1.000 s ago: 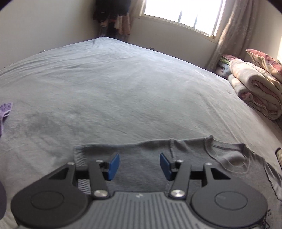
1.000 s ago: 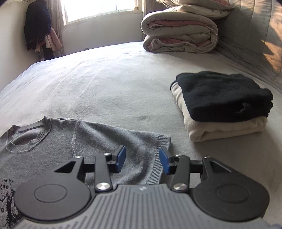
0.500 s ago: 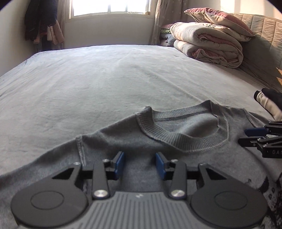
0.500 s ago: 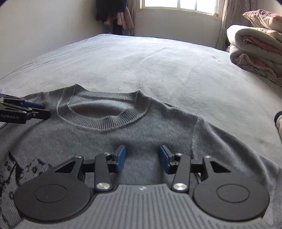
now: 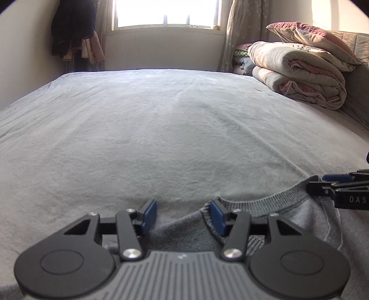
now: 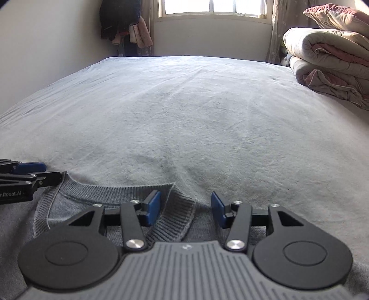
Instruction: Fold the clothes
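Your grey sweater (image 5: 288, 221) lies flat on the bed (image 5: 175, 129), at the near edge of both views, with its ribbed collar (image 6: 115, 190) facing the open stretch of grey bedspread.

Your left claw (image 5: 183, 215) sits over the sweater's left shoulder, at the left end of the collar. Its jaws are opening; the shoulder edge and collar end lie between the blue pads (image 5: 149, 215), but the pads are not pressing on the fabric.

Your right claw (image 6: 185, 208) sits at the other end of the collar, over the right shoulder. Its jaws are also opening, and the ribbed collar end lies between them with clear gaps to both pads, so nothing is gripped.

Each claw shows in the other's view: the right one's tip (image 5: 339, 191) at the far right of the left camera, the left one's tip (image 6: 27, 177) at the far left of the right camera, both just beside the collar.

A folded quilt (image 5: 297, 71) with a pillow (image 5: 311, 39) on top rests at the right side of the bed. Dark clothes (image 6: 120, 18) hang in the corner beside the window (image 5: 166, 12).
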`<state>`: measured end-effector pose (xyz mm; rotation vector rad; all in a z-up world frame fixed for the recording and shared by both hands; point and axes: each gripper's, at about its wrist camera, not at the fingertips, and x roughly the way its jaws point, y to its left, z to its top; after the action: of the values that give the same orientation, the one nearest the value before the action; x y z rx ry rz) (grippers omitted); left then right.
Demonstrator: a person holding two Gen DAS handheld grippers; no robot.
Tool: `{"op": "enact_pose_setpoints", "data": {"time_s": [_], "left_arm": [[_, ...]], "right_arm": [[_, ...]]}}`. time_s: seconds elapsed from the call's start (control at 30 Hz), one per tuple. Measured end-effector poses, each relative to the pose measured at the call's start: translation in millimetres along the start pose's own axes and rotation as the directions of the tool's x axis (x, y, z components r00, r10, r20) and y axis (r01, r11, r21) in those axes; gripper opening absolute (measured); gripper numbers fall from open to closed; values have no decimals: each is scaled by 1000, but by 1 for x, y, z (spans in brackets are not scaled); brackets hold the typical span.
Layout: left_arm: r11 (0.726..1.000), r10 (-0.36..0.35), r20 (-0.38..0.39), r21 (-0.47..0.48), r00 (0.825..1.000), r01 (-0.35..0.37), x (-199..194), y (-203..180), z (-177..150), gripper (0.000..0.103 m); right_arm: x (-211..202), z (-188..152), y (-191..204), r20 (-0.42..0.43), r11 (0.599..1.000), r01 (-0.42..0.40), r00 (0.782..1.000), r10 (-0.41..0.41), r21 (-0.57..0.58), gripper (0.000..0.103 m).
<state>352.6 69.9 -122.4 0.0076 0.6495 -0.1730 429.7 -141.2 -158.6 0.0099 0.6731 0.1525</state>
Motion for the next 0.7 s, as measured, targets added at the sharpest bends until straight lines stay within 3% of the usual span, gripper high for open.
{"op": "enact_pose_setpoints", "data": {"time_s": [0.23,0.43,0.7], "left_arm": [[997,-13,-41,-73,999,10,-38,4,-12,60],[1000,0,-67,23,998,2,-53,5,-17,60],[994,-28,-69,106,997,35,-16,6,-8,64]], "right_arm": [[-50,-17,-16,-35,1000,4,999,-3,22,54],[-84,-35,-24,-76,1000,-9,997,9,-4,55],[-65,-32,-31,-87,999,-22,996,20,-27,55]]}}
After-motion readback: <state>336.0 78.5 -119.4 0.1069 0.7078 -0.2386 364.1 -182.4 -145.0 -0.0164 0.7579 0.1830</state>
